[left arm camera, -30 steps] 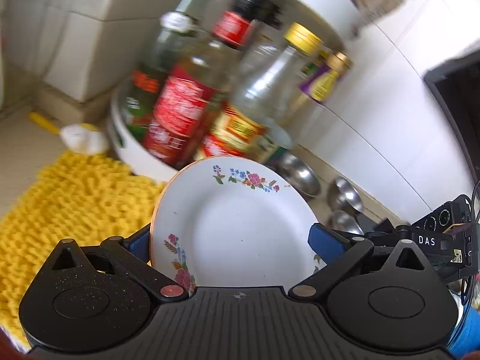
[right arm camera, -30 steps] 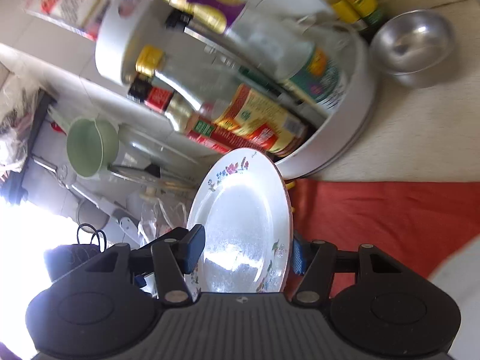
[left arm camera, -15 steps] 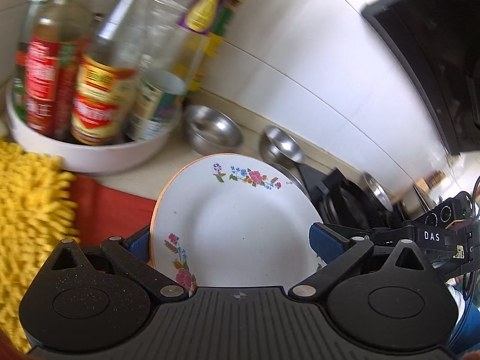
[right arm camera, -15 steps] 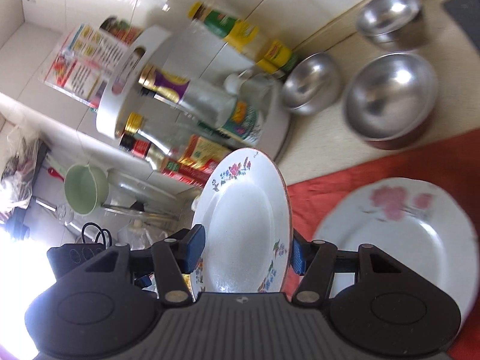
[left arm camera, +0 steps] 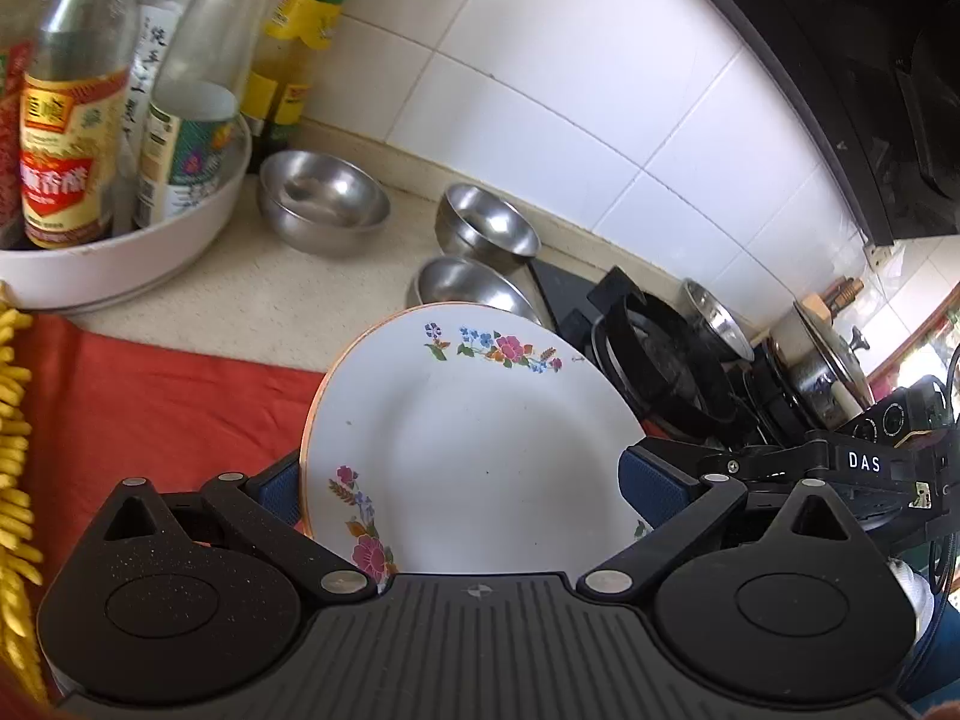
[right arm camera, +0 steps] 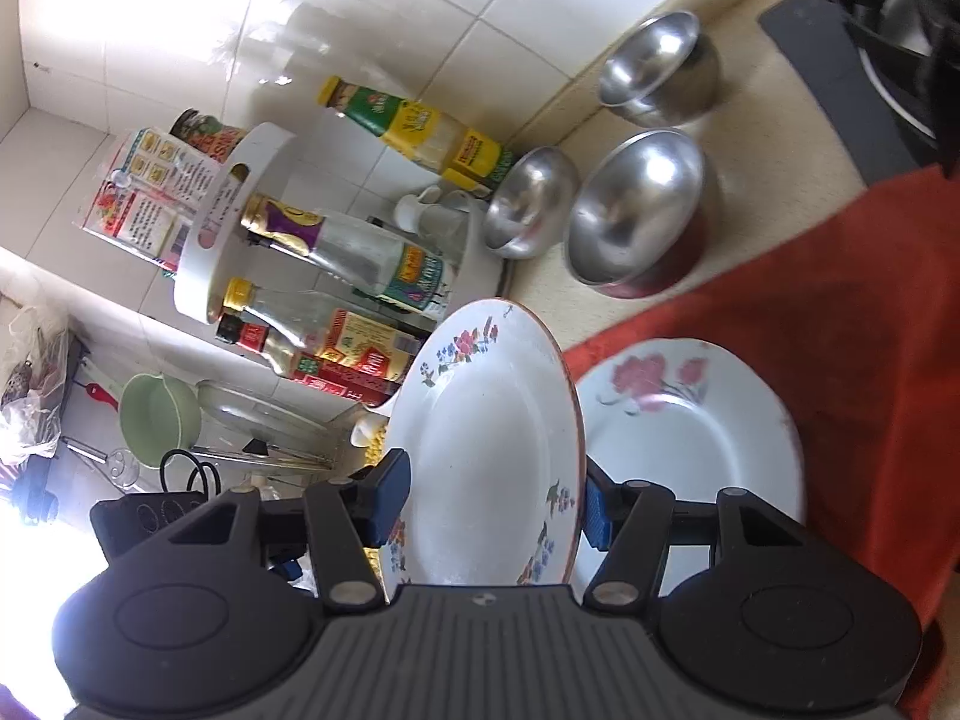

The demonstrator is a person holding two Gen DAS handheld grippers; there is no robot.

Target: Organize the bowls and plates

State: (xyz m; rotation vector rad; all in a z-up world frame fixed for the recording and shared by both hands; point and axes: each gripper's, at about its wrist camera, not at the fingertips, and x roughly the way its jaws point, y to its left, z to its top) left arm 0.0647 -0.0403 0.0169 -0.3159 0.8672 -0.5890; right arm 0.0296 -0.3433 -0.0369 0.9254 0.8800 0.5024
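Note:
My left gripper (left arm camera: pixel 462 489) is shut on a white floral plate (left arm camera: pixel 474 438), held tilted above the red cloth (left arm camera: pixel 162 396). My right gripper (right arm camera: pixel 495 495) is shut on a floral plate (right arm camera: pixel 486 438) standing on edge between its blue pads. It may be the same plate; I cannot tell. A second white plate with pink flowers (right arm camera: pixel 690 426) lies flat on the red cloth (right arm camera: pixel 852 312) just right of the right gripper. Three steel bowls (left arm camera: pixel 324 198) (left arm camera: pixel 486 228) (left arm camera: pixel 474 291) stand on the counter by the wall; they also show in the right wrist view (right arm camera: pixel 642 210).
A white turntable tray (left arm camera: pixel 150 240) of sauce bottles (left arm camera: pixel 66 120) stands at the left. A yellow shaggy mat (left arm camera: pixel 12 456) lies left of the cloth. A black stove (left arm camera: pixel 660 354) with pots (left arm camera: pixel 828 360) is at the right. White tiled wall behind.
Both views have swung from the bottle rack to the right, toward the bowls and stove. The flat pink-flower plate has come into the right wrist view. Both grips are unchanged.

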